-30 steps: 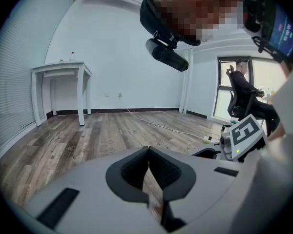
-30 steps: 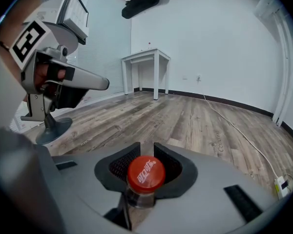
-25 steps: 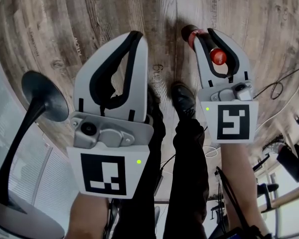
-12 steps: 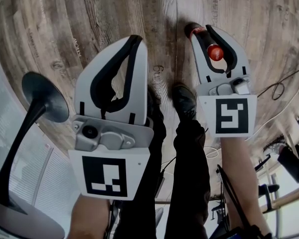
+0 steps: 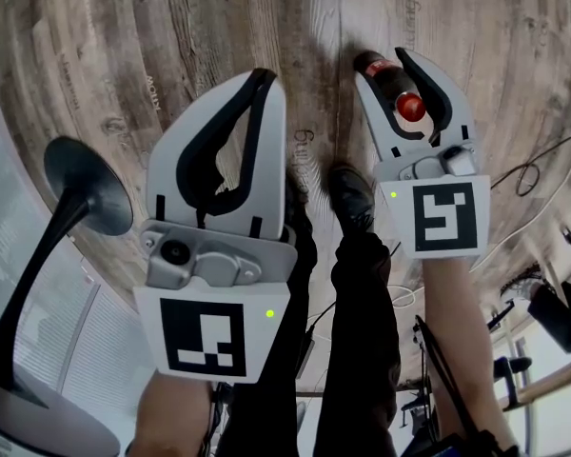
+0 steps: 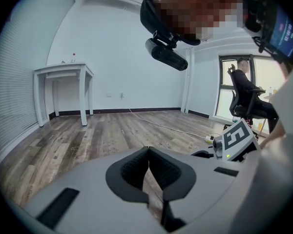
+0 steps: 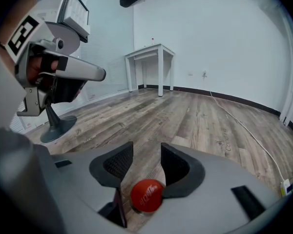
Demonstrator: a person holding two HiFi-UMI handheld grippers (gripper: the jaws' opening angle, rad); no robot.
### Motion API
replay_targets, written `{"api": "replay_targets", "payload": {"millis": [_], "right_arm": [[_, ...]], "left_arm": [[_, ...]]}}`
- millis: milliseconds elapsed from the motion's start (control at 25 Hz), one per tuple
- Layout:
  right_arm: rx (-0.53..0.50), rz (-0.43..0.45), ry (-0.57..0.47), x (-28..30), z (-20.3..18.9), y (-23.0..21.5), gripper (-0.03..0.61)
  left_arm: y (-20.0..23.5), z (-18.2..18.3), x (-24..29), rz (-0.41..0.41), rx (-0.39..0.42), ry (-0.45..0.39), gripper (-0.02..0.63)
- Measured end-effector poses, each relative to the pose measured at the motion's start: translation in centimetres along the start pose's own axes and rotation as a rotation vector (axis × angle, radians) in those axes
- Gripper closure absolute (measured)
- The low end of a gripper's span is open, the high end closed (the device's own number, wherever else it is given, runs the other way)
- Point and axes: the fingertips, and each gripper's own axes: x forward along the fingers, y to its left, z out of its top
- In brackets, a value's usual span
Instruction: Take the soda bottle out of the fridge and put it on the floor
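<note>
Soda bottle stands upright on the wooden floor, red cap on top, dark body running down to the planks. It sits mid-floor, well clear of the floor's edge along the far wall, as the right gripper view shows. No fridge in any view.

Right claw brackets the bottle, one jaw on each side of the neck. Its jaws have just been opening, with the bottle between them. In the right gripper view the cap sits low in the gap. There is clear space on its left side; its right side lies at or against that jaw's inner edge, too close to call. No squeeze from both sides. Reading: claw open around the neck, not gripping.

Left claw hangs off to the side over bare floor, well apart from the bottle. The left gripper view shows its jaws meeting at the tips with nothing between them: closed and empty.

Also noted: a black pedestal base at the left, and the person's shoe on the floor near the bottle.

Progress, as judged:
- Bottle out of the fridge: done, since it is on open floor.
- Bottle set down: looks done; it appears to stand on its own weight.
- Release: appears made.
- Left to do: draw the right claw back off the neck without clipping the cap. The bottle is tall and narrow, so a nudge could tip it.
</note>
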Motion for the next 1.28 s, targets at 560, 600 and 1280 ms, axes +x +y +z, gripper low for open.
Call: {"api": "replay_targets", "payload": {"millis": [560,600,1280], "right_arm": [[-0.041,-0.087,-0.163,-4.5,11.3,-1.8,0.416],[-0.045,-0.098,-0.184,-5.1,12.8,-2.1,0.428],[-0.120,-0.129,-0.469,-19.0,39.2,-1.4,0.565]], "left_arm": [[1.2,8.0,-2.3,0.050,0.018,-0.101,0.601],[1.5,9.2,-2.5,0.056,0.020,-0.113,0.601],[3.8,33.4,-11.6,0.158,0.070,-0.380,0.603]]}}
